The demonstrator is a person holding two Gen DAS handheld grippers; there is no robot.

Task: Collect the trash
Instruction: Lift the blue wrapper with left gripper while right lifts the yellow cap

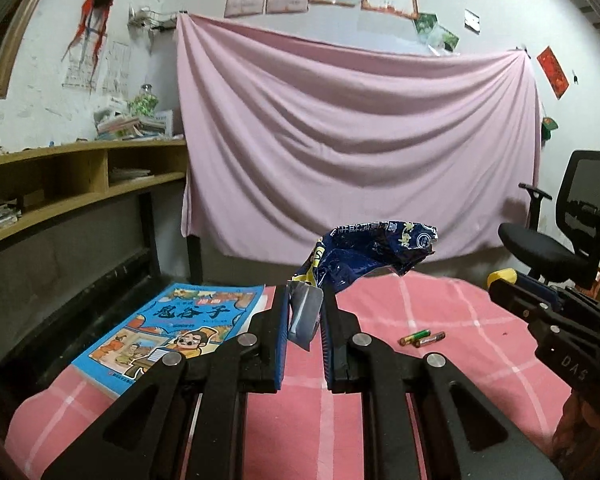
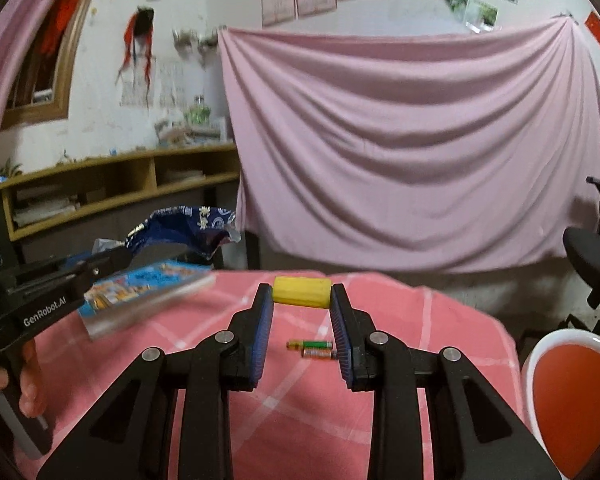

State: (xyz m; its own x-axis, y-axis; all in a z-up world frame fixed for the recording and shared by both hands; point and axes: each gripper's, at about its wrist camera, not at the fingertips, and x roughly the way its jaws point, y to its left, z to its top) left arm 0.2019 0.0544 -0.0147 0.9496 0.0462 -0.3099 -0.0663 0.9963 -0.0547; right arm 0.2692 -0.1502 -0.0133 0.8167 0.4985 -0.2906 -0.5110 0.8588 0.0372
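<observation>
In the left wrist view, the left gripper [image 1: 305,312] sits at lower centre with its jaws clamped on a crumpled blue snack wrapper [image 1: 374,254], whose foil end sticks up and to the right above the pink checked tablecloth [image 1: 440,320]. A blue comic book [image 1: 172,328] lies on the cloth at lower left, and 2 small batteries [image 1: 422,337] lie side by side right of centre. The right gripper [image 1: 540,304] enters from the right edge, its yellow piece just visible at its tip. In the right wrist view, the right gripper [image 2: 302,300] fills the lower centre, its jaws pressed on either end of a yellow cylindrical piece [image 2: 302,293] held crosswise at the fingertips, above the batteries [image 2: 311,349]. A person's hand [image 2: 10,384] grips the left tool's handle at lower left. A red and white bin [image 2: 572,396] stands at lower right, beside the table. A pink sheet [image 2: 412,140] hangs behind.
</observation>
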